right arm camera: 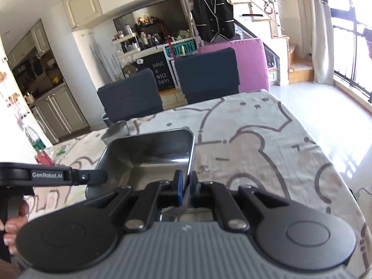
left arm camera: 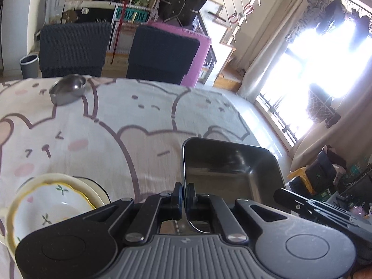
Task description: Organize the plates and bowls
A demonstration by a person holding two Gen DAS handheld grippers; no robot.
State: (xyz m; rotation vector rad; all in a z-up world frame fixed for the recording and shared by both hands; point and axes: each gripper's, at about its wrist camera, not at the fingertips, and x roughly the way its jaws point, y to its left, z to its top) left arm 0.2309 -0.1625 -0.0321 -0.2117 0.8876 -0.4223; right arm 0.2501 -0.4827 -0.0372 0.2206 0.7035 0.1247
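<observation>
Right wrist view: both tongs (right arm camera: 185, 181) clamp the steel tray (right arm camera: 148, 153); left one reads "GenRobot.AI" (right arm camera: 47, 175)

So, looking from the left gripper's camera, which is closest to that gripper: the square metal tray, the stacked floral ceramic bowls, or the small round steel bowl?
1. Square metal tray: clamped by its near rim in the left gripper.
2. Stacked floral ceramic bowls: just to the left, on the cartoon tablecloth.
3. Small round steel bowl: far left, by the table's far edge.

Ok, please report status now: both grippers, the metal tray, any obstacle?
Left gripper and right gripper shut on the square metal tray, opposite rims. Stacked bowls lower left. Round steel bowl far off.
</observation>
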